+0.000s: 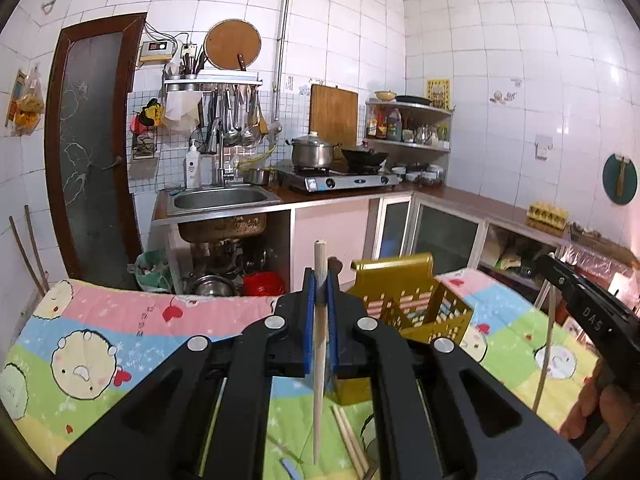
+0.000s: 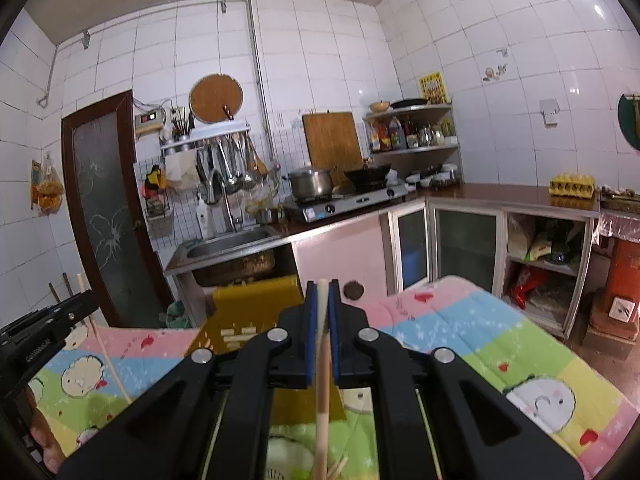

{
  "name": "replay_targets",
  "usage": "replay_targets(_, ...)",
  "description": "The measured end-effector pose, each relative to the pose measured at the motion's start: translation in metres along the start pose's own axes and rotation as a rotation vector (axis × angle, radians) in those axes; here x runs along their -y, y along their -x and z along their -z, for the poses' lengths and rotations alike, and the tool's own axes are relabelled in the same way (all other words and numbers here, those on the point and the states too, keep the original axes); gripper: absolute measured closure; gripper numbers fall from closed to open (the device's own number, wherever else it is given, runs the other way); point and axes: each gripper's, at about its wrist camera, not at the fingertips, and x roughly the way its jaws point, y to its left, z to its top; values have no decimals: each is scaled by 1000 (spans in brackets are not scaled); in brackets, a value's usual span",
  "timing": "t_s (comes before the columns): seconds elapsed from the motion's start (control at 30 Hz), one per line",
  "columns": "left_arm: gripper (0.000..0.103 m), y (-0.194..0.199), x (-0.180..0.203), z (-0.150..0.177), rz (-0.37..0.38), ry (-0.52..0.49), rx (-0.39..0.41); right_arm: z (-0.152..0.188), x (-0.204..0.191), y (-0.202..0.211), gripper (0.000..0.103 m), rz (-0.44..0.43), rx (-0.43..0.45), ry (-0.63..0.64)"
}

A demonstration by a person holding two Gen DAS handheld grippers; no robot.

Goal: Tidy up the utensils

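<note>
Our left claw (image 1: 321, 280) was clamped tight on one pale chopstick (image 1: 319, 356), our right claw (image 2: 322, 296) on another chopstick (image 2: 322, 364), both held above the cartoon-print counter (image 1: 120, 344) near the yellow basket (image 1: 412, 300); loose chopsticks (image 1: 350, 438) lay below.

Golden slotted basket (image 1: 416, 300) on pastel cartoon-print cloth (image 1: 120, 336).
</note>
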Motion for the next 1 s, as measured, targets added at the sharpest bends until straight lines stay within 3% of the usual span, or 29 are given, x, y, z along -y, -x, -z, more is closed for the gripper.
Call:
replay_targets(0.33, 99, -23, 9, -83, 50, 36, 103, -78, -16, -34, 97, -27, 192, -23)
replay_targets(0.5, 99, -46, 20, -103, 71, 54, 151, -99, -28, -56, 97, -36, 291, -13)
replay_targets(0.73, 99, -81, 33, -93, 67, 28, 181, -101, -40, -94, 97, 2, 335, 14)
replay_targets(1.0, 99, -118, 26, -50, 56, 20, 88, -58, -35, -134, 97, 19, 255, 50)
